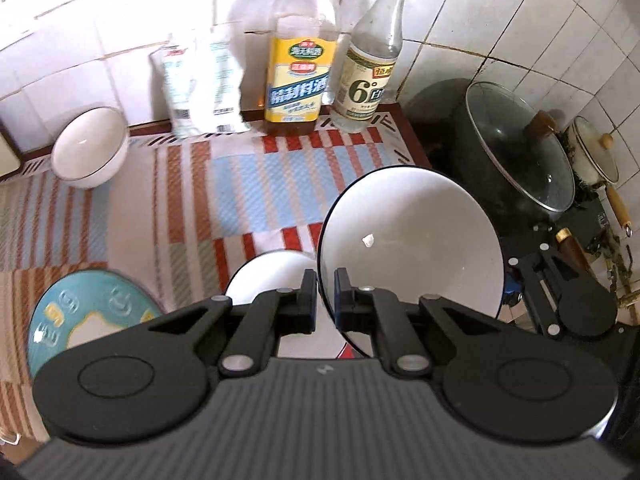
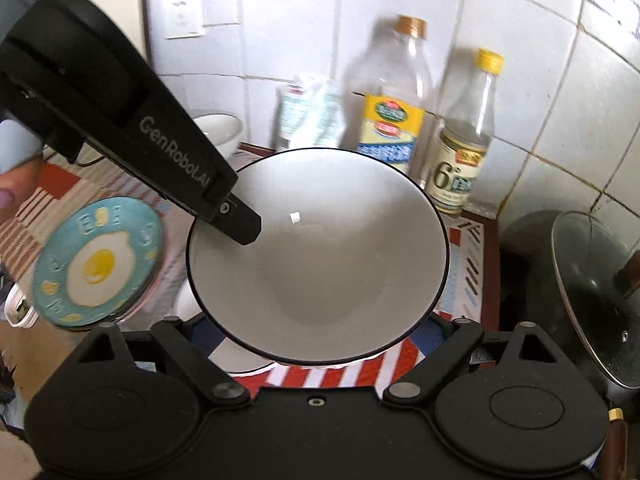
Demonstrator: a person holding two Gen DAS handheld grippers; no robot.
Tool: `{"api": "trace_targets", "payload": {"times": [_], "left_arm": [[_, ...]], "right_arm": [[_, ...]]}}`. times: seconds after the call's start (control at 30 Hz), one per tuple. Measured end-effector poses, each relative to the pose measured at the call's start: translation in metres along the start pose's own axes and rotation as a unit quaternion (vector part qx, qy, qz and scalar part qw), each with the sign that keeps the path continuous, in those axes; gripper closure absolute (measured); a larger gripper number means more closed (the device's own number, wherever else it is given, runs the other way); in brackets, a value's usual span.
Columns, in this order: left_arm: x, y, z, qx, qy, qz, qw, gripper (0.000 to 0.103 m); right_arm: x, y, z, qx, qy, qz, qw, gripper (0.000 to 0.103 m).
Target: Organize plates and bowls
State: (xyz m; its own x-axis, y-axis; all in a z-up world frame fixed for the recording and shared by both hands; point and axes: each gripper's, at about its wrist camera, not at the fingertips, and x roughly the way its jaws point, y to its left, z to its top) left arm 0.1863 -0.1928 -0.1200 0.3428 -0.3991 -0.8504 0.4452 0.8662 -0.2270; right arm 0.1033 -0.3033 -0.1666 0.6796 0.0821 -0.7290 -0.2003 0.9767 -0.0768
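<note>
Now | left tool [image 1: 325, 280] clamped on black-rimmed bowl [image 2: 320, 256] rim | right tool jaws hidden | bowl tilted, mouth facing right wrist camera

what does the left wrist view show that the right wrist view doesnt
Only the left wrist view: the small cream enamel pot with a wooden handle and the right gripper at the bowl's far edge. Only the right wrist view: the white wall socket and the blue fried-egg plate's yolk. Both: the black-rimmed white bowl, pinched by the left gripper, and two bottles.
</note>
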Motion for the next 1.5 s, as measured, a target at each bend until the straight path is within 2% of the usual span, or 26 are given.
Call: {"api": "trace_targets", "payload": {"times": [0.17,0.4,0.67,0.8,1.0,1.5], "left_arm": [[-0.008,0.012,-0.021,-0.017,-0.001,0.005,0.9998,0.096],[0.003,0.015,-0.043,-0.021,-0.004,0.023,0.9995,0.097],[0.023,0.024,-0.049,-0.018,-0.013,0.045,0.9987,0.097],[0.039,0.028,-0.048,-0.006,-0.001,0.062,0.9981,0.097],[0.062,0.045,-0.047,-0.037,0.02,0.043,0.9982,0.097],[0.087,0.065,-0.035,-0.082,0.075,0.041,0.993,0.096]], "right_arm": [[-0.007,0.02,-0.013,-0.019,-0.006,0.015,1.0,0.008],[0.003,0.03,-0.031,-0.019,-0.012,0.025,0.999,0.008],[0.024,0.034,-0.039,0.001,-0.011,0.041,0.999,0.008],[0.038,0.037,-0.037,-0.002,-0.005,0.041,0.999,0.009],[0.057,0.035,-0.035,0.003,0.02,0.048,0.999,0.009],[0.075,0.033,-0.019,-0.006,0.074,0.062,0.995,0.008]]}}
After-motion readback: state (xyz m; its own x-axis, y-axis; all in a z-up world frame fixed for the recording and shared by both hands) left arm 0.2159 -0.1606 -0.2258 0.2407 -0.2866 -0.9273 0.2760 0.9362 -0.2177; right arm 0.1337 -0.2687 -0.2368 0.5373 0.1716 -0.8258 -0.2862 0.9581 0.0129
